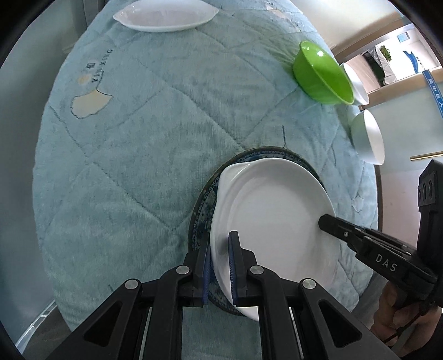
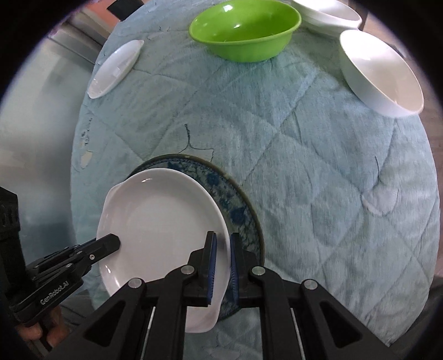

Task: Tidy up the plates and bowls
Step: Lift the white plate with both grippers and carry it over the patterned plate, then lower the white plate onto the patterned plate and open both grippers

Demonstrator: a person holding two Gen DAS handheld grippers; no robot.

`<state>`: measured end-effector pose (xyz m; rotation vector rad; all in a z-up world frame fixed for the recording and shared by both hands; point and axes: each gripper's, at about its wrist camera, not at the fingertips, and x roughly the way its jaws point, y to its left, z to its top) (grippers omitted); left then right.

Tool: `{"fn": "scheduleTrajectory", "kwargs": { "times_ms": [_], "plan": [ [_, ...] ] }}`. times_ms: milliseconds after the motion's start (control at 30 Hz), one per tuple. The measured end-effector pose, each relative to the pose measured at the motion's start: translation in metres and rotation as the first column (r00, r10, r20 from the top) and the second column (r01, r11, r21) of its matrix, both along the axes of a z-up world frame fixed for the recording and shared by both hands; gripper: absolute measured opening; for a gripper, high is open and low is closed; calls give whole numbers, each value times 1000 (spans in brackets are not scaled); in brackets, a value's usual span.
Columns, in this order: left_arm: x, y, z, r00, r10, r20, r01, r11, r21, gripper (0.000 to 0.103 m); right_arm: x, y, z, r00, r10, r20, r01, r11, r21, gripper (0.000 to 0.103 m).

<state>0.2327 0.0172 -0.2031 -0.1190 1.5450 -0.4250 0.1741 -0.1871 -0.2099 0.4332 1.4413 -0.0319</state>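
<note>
The white oval plate (image 1: 274,218) sits over the blue patterned plate (image 2: 238,210) on the quilted table (image 1: 138,166); my left gripper (image 1: 220,265) and right gripper (image 2: 221,265) each pinch its rim, seemingly just above.

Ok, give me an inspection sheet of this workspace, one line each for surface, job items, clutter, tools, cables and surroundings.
Surface: round table under a quilted light-blue cover.
Job's things: white oval plate lying on a blue patterned plate at the near edge; second white oval plate at the far edge; green bowl; white bowl beside it; another white dish behind the green bowl, partly hidden.
Clutter: nothing seen.
Tools: left tool closed on the near white plate's left rim; right tool closed on its right rim.
Cables: nothing seen.
Surroundings: pale walls and floor, blurred; wooden trim beyond the table.
</note>
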Motion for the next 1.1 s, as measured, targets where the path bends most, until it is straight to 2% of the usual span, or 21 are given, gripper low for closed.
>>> {"fn": "scheduleTrajectory", "kwargs": {
  "times_ms": [133,467,1100],
  "plan": [
    [0,-4,-8,1000,-1,-1,1,1000,9,8,4,1,-7,1000,8,-10,-9,1000,-22,10],
    [1,-6,-5,1000,0,-8,0,1000,13,7,6,3,-11,1000,6,0,-6,1000,-17,11],
    [-10,-9,-8,1000,-25,-18,26,999,43,8,3,6,-7,1000,9,-2,-9,998,-60,15]
  ]
}}
